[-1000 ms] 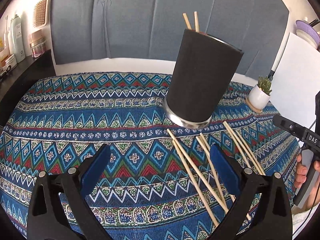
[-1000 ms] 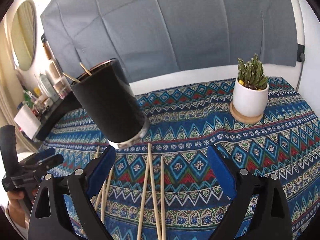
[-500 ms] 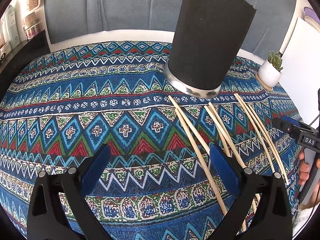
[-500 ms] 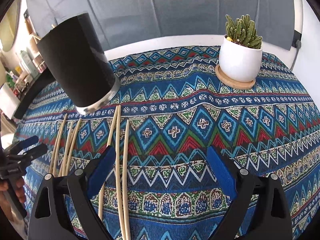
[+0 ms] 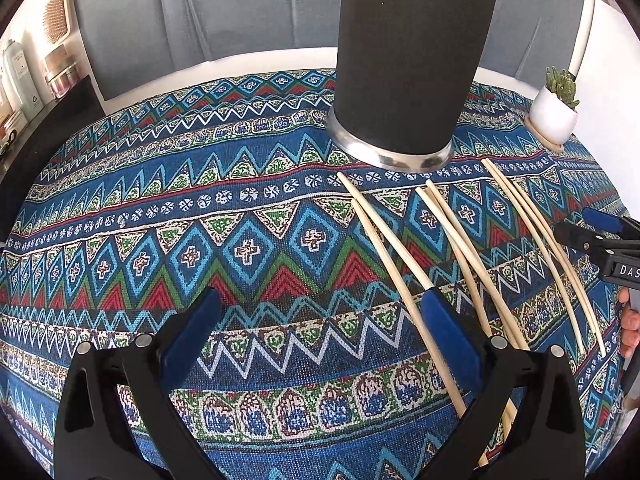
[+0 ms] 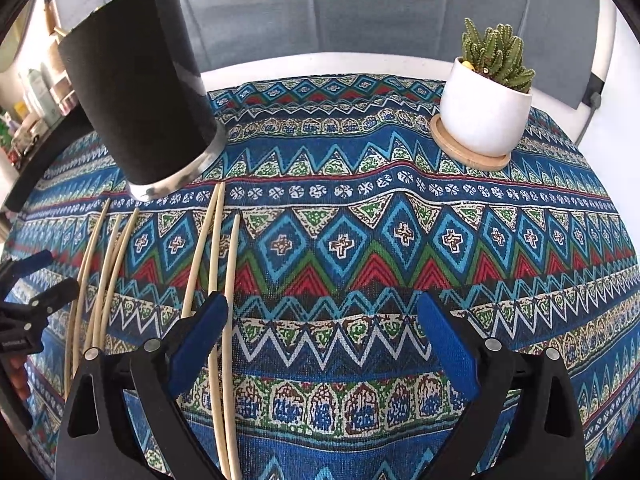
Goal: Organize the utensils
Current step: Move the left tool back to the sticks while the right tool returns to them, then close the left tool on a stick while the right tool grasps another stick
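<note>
Grippers both empty above the patterned table (image 5: 200, 216): left gripper (image 5: 324, 322) spread wide, right gripper (image 6: 322, 320) with jaws opening, nothing between them. Chopsticks (image 5: 384, 248) lie loose on the cloth, some under each gripper's inner finger. Black holder (image 5: 404, 60) stands just beyond their tips; potted cactus (image 6: 486, 100) farther right.

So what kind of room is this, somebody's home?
Probably a home, perhaps a bedroom: the patterned cloth seems to cover a bed backed by a padded grey headboard, and a side shelf holds a hairbrush and toiletry bottles. A potted succulent adds to it.
</note>
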`<state>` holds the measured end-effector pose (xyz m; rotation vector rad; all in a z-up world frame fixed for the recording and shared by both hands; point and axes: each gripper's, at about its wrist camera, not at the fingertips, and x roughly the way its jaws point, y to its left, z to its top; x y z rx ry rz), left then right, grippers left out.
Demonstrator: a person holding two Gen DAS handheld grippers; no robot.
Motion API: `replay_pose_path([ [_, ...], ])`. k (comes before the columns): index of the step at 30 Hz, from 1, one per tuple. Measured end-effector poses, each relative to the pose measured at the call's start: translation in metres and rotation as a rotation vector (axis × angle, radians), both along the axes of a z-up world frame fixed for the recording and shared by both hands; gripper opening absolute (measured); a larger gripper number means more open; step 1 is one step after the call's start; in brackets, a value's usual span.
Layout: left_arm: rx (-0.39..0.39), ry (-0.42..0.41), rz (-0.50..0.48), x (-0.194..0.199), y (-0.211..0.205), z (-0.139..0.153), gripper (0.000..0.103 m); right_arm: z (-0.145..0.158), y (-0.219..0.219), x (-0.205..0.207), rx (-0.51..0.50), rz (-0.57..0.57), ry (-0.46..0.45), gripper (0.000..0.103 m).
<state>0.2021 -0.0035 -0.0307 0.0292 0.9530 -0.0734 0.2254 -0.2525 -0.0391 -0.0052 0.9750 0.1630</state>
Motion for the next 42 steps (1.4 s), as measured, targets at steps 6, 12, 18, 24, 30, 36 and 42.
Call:
replay_pose_path([
  [6,0.030,0.025,0.012,0.010,-0.014,-0.005,0.099,-0.006,0.017,0.004,-0.054,0.011,0.008,0.095],
  [12,0.030,0.008,0.001,0.009,-0.015,-0.006,0.099,-0.007,0.022,0.008,-0.057,0.035,0.006,0.095],
  [18,0.028,0.005,-0.017,0.004,-0.008,-0.005,0.095,-0.006,0.019,0.002,-0.054,0.054,-0.015,0.070],
  [24,0.031,-0.005,-0.074,-0.004,-0.005,0.000,0.070,0.000,0.008,0.001,-0.065,0.070,-0.018,0.009],
  [30,0.067,-0.026,-0.053,-0.017,0.022,0.005,0.005,-0.001,-0.006,-0.005,-0.055,0.062,-0.013,0.007],
  [36,0.028,-0.030,0.015,-0.025,0.052,0.007,0.005,0.007,-0.020,-0.018,-0.111,0.030,-0.030,0.005],
  [42,0.012,-0.014,0.053,-0.030,0.067,0.015,0.005,0.016,-0.030,-0.024,-0.095,0.023,-0.024,0.005],
])
